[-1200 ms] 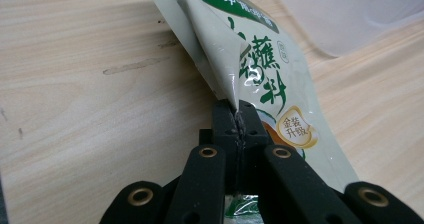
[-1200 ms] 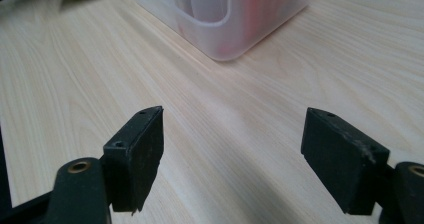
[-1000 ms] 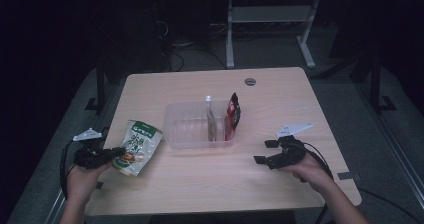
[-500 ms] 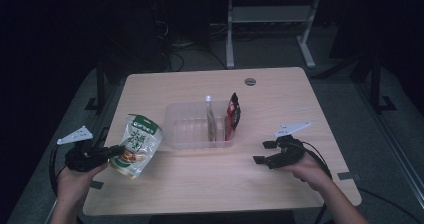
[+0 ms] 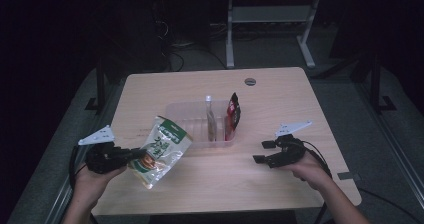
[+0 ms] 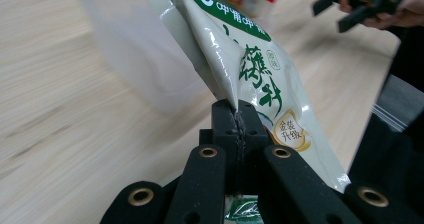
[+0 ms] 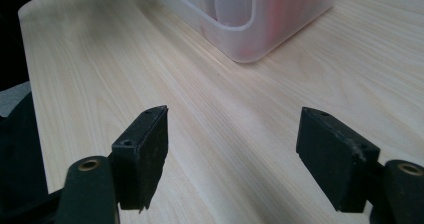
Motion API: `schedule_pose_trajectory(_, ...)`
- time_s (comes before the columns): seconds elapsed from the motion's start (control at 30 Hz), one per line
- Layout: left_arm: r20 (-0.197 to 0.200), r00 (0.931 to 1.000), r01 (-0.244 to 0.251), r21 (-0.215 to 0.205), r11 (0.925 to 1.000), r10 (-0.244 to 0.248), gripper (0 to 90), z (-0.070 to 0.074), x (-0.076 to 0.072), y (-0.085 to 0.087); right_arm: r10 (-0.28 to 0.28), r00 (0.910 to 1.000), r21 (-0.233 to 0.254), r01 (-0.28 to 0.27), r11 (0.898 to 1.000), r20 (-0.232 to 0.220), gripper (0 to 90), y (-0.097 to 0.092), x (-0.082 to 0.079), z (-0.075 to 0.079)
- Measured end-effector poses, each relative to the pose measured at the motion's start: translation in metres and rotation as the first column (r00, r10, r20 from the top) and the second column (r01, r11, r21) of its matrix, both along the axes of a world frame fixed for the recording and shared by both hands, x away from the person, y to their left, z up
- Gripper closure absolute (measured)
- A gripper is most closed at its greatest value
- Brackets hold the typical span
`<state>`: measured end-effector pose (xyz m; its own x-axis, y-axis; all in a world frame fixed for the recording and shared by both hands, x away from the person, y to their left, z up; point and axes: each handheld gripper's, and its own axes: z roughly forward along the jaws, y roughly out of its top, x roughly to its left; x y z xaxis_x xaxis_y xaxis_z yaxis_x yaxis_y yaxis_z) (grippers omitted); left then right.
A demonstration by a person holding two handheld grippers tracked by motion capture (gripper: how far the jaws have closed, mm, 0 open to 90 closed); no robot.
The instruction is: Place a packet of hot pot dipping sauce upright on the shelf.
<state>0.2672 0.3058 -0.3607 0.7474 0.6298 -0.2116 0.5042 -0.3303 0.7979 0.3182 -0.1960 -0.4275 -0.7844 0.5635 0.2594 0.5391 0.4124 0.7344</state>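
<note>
A cream and green snack bag (image 5: 162,151) hangs tilted over the table's front left, its top leaning toward the clear plastic bin (image 5: 190,119). My left gripper (image 5: 131,155) is shut on the bag's lower edge; in the left gripper view the jaws (image 6: 239,115) pinch the bag (image 6: 260,69) at its seam. Inside the bin stand a red packet (image 5: 233,115) and a slim pale packet (image 5: 210,119). My right gripper (image 5: 264,152) rests low at the front right, open; its jaws (image 7: 232,154) have just been closing a little, with nothing between them.
The bin's corner (image 7: 270,29) lies just ahead of the right gripper. A round cable hole (image 5: 250,81) sits near the table's far edge. A white metal frame (image 5: 270,19) stands on the dark floor behind the table.
The left gripper has lifted the bag off the table and tipped it more upright. The right hand has stayed in place.
</note>
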Motion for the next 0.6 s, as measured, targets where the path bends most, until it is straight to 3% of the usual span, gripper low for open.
schedule_pose_trajectory(0.23, 0.006, 0.9931, 0.117, 0.026, 0.9928, -0.117, 89.8, -0.004, 0.001, -0.040, 0.021, 0.9998, 0.050, -0.021, 0.999, 0.000, 30.0, -0.001, -0.001, 0.007)
schedule_pose_trajectory(0.3, 0.005, 0.9890, 0.147, 0.056, 0.9875, -0.148, 89.8, -0.006, 0.002, -0.051, 0.035, 0.9993, 0.076, -0.035, 0.997, -0.010, 30.0, -0.001, 0.000, 0.009)
schedule_pose_trajectory(0.4, 0.001, 0.9836, 0.180, 0.059, 0.9819, -0.181, 89.8, -0.010, 0.005, -0.063, 0.057, 0.9983, 0.104, -0.055, 0.993, -0.010, 30.0, 0.000, 0.001, 0.010)
schedule_pose_trajectory(0.6, 0.002, 0.9665, 0.255, 0.088, 0.9628, -0.256, 89.7, -0.020, 0.011, -0.085, 0.085, 0.9963, 0.166, -0.082, 0.983, -0.010, 29.9, 0.003, 0.003, 0.017)
